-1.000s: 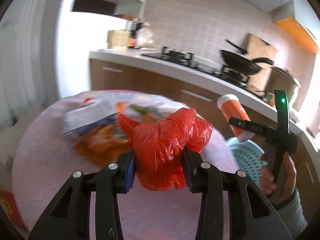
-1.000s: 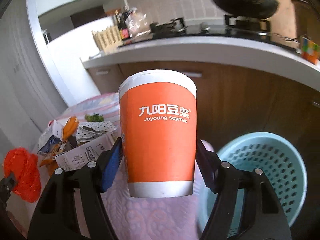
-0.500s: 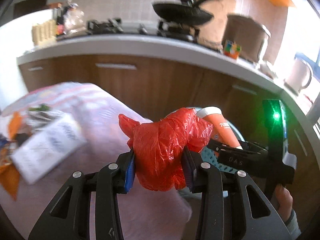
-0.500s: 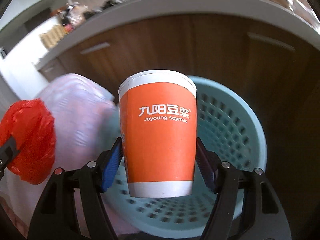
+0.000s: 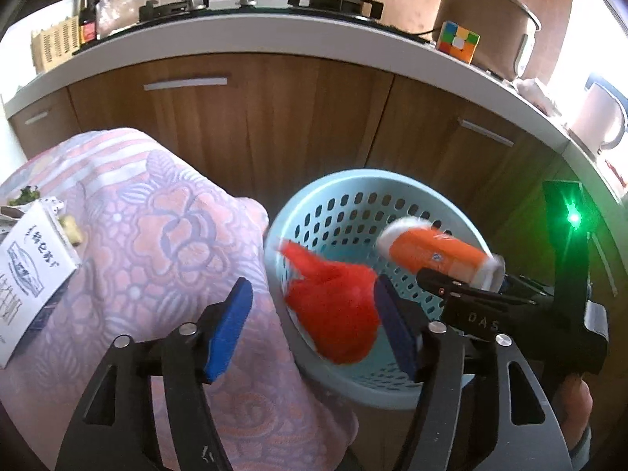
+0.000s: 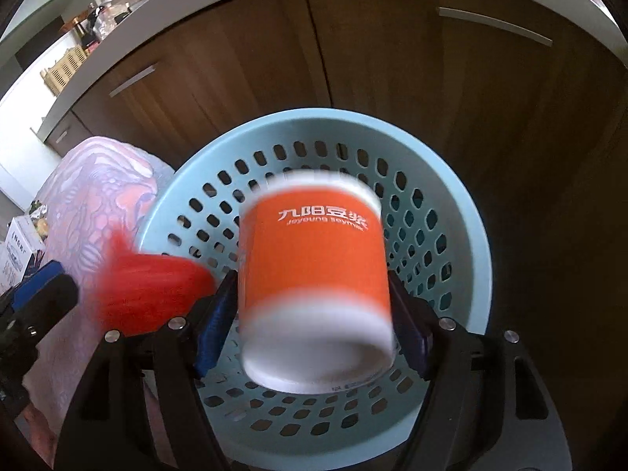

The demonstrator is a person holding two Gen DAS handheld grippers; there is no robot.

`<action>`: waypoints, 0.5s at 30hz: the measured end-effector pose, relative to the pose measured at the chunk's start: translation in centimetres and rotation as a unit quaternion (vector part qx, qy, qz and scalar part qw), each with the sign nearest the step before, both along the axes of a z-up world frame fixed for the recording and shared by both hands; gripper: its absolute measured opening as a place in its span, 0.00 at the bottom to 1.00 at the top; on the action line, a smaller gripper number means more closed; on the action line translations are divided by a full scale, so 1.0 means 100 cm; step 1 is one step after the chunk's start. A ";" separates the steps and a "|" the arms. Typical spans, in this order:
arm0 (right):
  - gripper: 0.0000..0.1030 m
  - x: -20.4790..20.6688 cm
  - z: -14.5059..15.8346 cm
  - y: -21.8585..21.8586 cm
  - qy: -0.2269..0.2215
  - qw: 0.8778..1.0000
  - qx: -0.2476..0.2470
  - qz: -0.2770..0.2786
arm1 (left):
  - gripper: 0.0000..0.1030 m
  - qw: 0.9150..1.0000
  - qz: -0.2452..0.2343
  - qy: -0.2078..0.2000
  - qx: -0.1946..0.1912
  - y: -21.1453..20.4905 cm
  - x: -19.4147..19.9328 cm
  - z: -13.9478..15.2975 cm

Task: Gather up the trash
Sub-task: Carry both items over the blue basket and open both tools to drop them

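Note:
A light blue perforated basket (image 5: 345,184) stands on the floor beside the table. My left gripper (image 5: 312,286) hangs over its near rim with its jaws opening. The red plastic bag (image 5: 333,314) is blurred between them, clear of the left pad and dropping toward the basket. In the right wrist view my right gripper (image 6: 312,278) points down into the basket (image 6: 463,212), its jaws opening too. The orange soymilk paper cup (image 6: 314,259) sits blurred and tilted between the pads, slipping down with slim gaps on both sides. The cup (image 5: 431,251) also shows over the basket in the left wrist view.
A table under a pink floral cloth (image 5: 157,235) lies left of the basket, with a white carton (image 5: 27,274) on it. Brown cabinets (image 5: 274,117) close in behind. The counter above holds a colour cube (image 5: 457,41) and a rice cooker (image 5: 482,19). A hand (image 5: 569,396) grips the right tool.
Both grippers swung from over the table to above the basket and tipped downward. The left jaws spread and let the red bag go. The cup came loose and tilts in the right jaws.

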State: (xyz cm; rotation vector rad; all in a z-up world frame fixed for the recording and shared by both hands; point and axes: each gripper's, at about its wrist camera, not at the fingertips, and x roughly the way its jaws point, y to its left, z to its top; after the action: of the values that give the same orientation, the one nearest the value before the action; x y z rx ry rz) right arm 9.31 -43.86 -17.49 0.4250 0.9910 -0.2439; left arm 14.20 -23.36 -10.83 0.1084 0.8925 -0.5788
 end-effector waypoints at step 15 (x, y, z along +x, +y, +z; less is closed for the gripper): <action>0.67 -0.002 0.056 0.048 -0.080 0.996 -0.007 0.046 | 0.67 0.994 0.074 -0.056 -0.051 0.081 -0.025 0.046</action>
State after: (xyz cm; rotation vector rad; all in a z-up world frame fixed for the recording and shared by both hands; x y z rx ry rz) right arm 9.10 -39.03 -11.89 0.3800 0.8481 -0.1310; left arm 11.72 -15.25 -6.23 -0.0180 0.7539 -0.4749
